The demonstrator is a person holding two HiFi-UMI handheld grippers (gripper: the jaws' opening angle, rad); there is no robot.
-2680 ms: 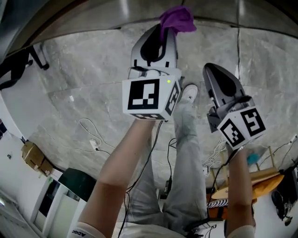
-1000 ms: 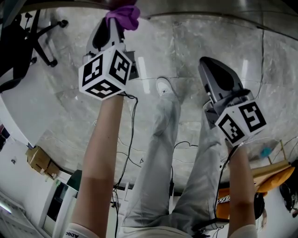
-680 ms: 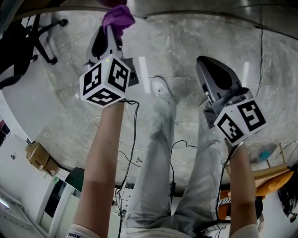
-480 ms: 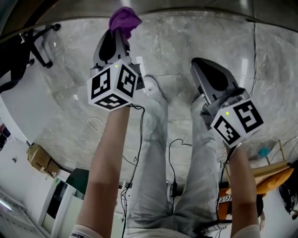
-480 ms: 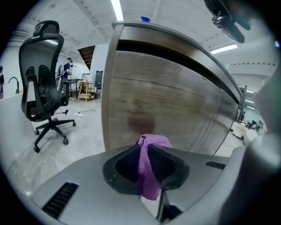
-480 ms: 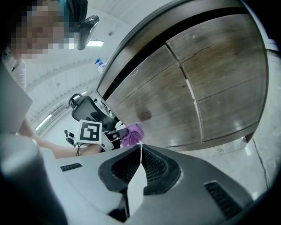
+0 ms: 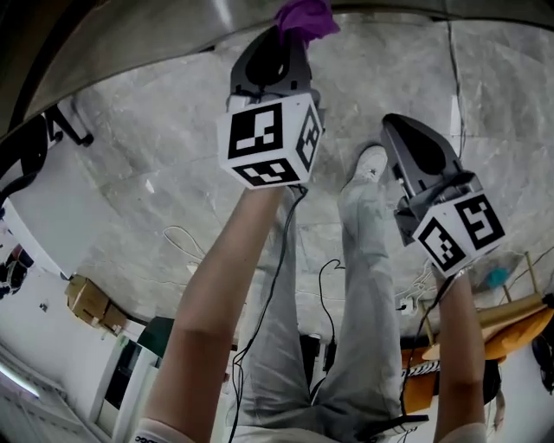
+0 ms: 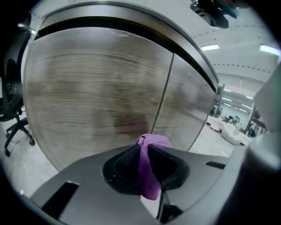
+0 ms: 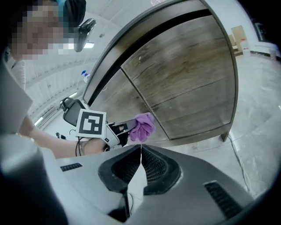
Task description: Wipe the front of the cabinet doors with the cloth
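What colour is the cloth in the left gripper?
The cloth is purple, clearest in the left gripper view.

One cloth [image 7: 305, 16], two doors [image 8: 96, 88] [image 8: 186, 105], two grippers [image 7: 281, 36] [image 7: 396, 128].

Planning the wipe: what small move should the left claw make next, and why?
Probably ease the left claw forward until the purple cloth presses the cabinet door: the cloth is clamped, bunched beyond the tips, and the wooden front lies straight ahead.
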